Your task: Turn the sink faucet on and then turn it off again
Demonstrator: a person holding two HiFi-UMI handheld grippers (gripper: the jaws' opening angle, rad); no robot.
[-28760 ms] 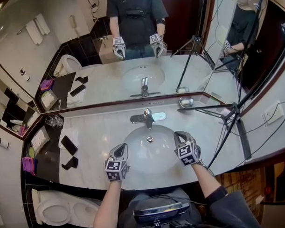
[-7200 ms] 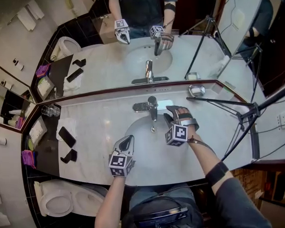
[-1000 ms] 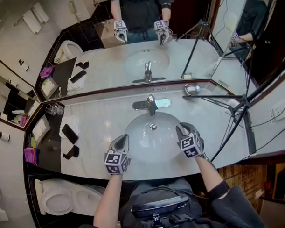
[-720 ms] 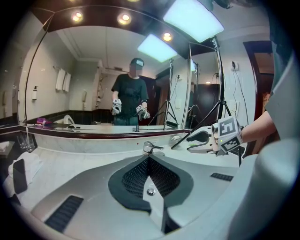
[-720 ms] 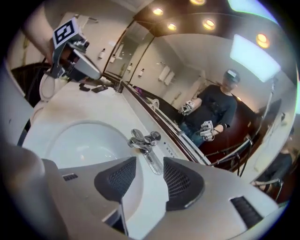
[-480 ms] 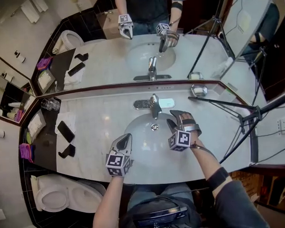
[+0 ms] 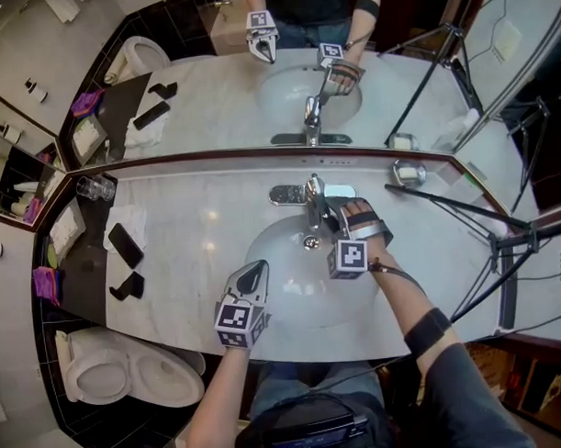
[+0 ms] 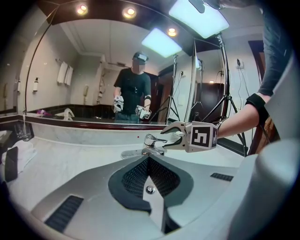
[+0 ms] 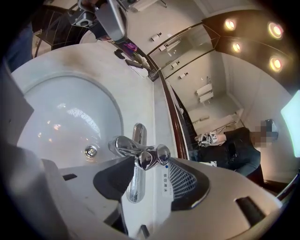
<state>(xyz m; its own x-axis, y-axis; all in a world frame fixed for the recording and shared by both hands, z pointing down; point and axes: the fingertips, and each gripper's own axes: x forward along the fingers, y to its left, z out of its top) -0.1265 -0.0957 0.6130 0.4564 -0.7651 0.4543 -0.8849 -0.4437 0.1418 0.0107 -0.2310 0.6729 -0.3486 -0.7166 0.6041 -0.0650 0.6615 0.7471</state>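
The chrome faucet [image 7: 312, 192] stands behind the white sink basin [image 7: 268, 251]. My right gripper [image 7: 327, 216] is turned on its side at the faucet, and its jaws have just been opening. In the right gripper view the faucet lever [image 9: 143, 157] lies between the open pads of the right gripper [image 9: 150, 165], with no pad pressing on it. The left gripper view shows the right gripper [image 8: 169, 137] beside the faucet [image 8: 151, 142]. My left gripper [image 7: 256, 269] hovers over the basin's near left part, tips together with nothing between them, pointing toward the drain [image 8: 149, 189].
A mirror [image 7: 211, 74] runs along the back of the marble counter [image 7: 198, 230]. Two black phones [image 7: 127, 244] lie at the left, glasses [image 7: 95, 188] stand in the corner, a soap dish [image 7: 407, 173] sits right of the faucet. A tripod [image 7: 502, 257] stands at the right, a toilet [image 7: 129, 371] lower left.
My right gripper has moved from the basin's near right rim up to the faucet, rolled onto its side and opened. The left gripper has hardly shifted.
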